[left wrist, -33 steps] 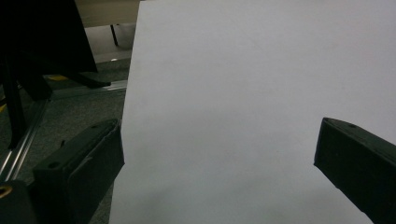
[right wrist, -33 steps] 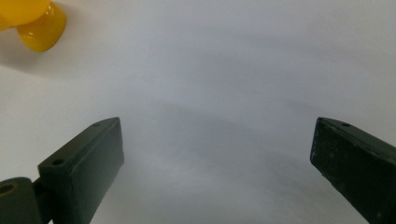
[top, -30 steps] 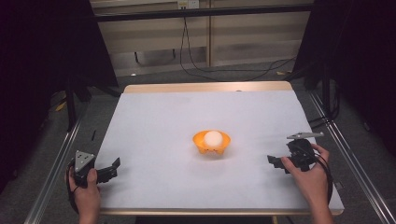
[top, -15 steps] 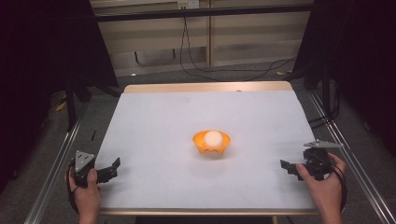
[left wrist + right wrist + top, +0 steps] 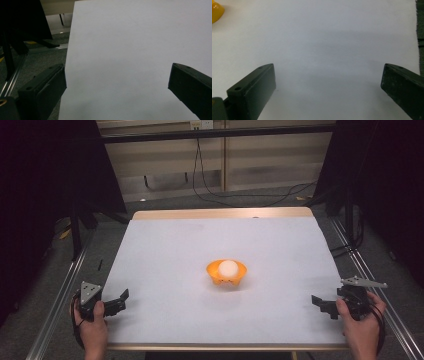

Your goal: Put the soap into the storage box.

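Both tools sit at the near table edge, left tool (image 5: pixel 119 301) released, right tool (image 5: pixel 320 304) released after its jaws just widened, nothing between them. Farther off, mid-table, the white ball (image 5: pixel 228 267) rests in the orange bowl (image 5: pixel 226 276); a hasty reach could tip it.

Open white table (image 5: pixel 165 255) surface on every side of the orange bowl (image 5: pixel 226 273) with its white ball (image 5: pixel 228 267), the one obstacle, standing at mid-table well apart from both tools. Bare sheet between the wide-spread jaws of the left tool (image 5: pixel 119 301) at the near left corner and of the right tool (image 5: pixel 322 305) at the near right edge, nothing between either pair. Metal rails (image 5: pixel 57 300) flanking the table on both sides.
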`<state>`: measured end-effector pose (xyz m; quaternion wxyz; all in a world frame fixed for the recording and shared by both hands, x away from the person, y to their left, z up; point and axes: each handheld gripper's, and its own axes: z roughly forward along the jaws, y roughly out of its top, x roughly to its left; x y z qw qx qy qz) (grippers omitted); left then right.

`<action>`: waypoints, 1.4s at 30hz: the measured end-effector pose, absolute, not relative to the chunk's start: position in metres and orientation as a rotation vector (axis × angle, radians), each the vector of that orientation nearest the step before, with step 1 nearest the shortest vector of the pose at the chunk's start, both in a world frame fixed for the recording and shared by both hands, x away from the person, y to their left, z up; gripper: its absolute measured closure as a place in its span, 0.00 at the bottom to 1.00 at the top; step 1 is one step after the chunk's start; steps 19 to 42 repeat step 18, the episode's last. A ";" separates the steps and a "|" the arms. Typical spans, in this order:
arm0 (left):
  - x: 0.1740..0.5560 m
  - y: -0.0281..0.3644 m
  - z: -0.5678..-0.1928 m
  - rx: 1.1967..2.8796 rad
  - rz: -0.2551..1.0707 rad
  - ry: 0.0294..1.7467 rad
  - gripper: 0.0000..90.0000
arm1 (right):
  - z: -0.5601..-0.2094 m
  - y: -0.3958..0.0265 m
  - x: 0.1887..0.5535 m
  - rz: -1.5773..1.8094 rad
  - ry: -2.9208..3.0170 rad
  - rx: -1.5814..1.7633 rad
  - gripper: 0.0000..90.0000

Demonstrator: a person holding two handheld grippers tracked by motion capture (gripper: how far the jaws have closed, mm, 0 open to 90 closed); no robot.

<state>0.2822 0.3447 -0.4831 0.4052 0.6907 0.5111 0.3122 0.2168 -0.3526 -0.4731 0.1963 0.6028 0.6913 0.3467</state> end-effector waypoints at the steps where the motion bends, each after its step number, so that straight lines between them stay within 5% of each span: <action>1: 0.282 0.345 -0.483 1.746 0.789 1.288 0.02 | -0.473 -0.354 0.215 0.978 1.931 1.692 0.00; 17: 0.282 0.345 -0.483 1.747 0.790 1.285 0.02 | -0.477 -0.383 0.182 1.160 1.830 1.655 0.00; 42: 0.282 0.345 -0.483 1.748 0.790 1.285 0.02 | -0.477 -0.383 0.181 1.162 1.829 1.656 0.00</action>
